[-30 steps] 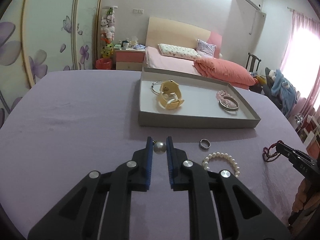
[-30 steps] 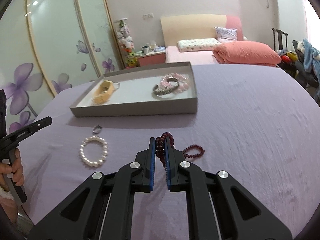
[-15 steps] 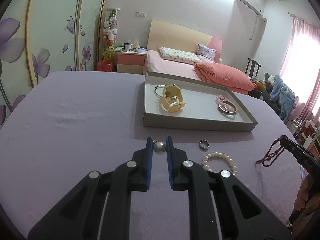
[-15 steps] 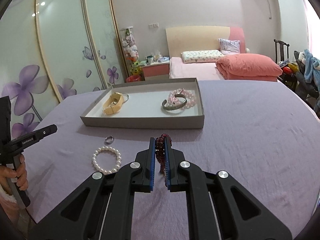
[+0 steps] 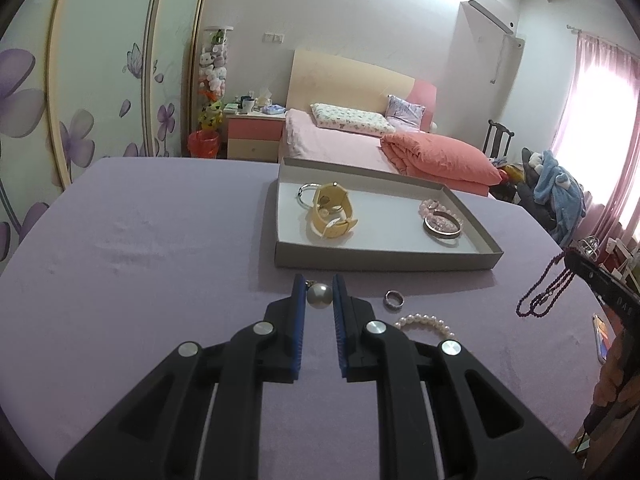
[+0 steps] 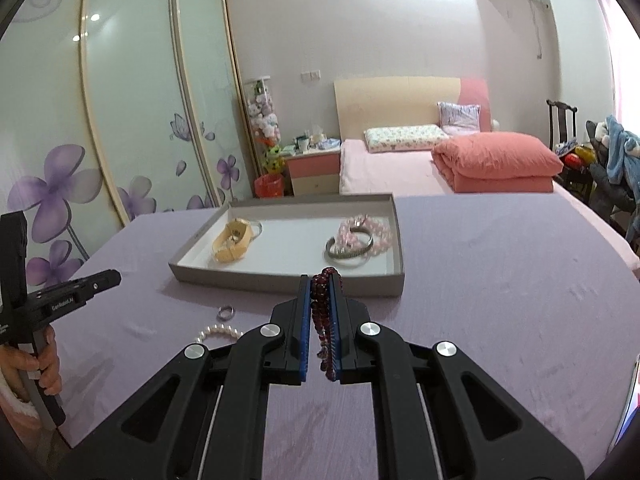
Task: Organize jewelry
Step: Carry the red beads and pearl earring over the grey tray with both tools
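Observation:
My left gripper point(image 5: 317, 286) is shut on a pearl earring point(image 5: 319, 295) and holds it above the purple table, in front of the grey tray point(image 5: 384, 259). My right gripper point(image 6: 321, 286) is shut on a dark red bead necklace point(image 6: 322, 312), lifted off the table before the tray's point(image 6: 288, 282) near wall; the necklace also shows hanging in the left wrist view point(image 5: 544, 292). The tray holds a yellow watch point(image 5: 330, 210), a silver bangle point(image 5: 442, 227) and pink beads point(image 5: 430, 206). A silver ring point(image 5: 393, 300) and a pearl bracelet point(image 5: 424, 322) lie on the table.
The purple table point(image 5: 140, 248) spreads to the left of the tray. Behind it stand a bed with a coral duvet point(image 5: 436, 158), a nightstand point(image 5: 254, 134) and a flowered wardrobe point(image 6: 120, 120). The left gripper's body point(image 6: 60, 300) shows at the left of the right wrist view.
The right gripper has lifted the red necklace off the table and now holds it hanging in the air. The left gripper has risen a little with the pearl earring in it.

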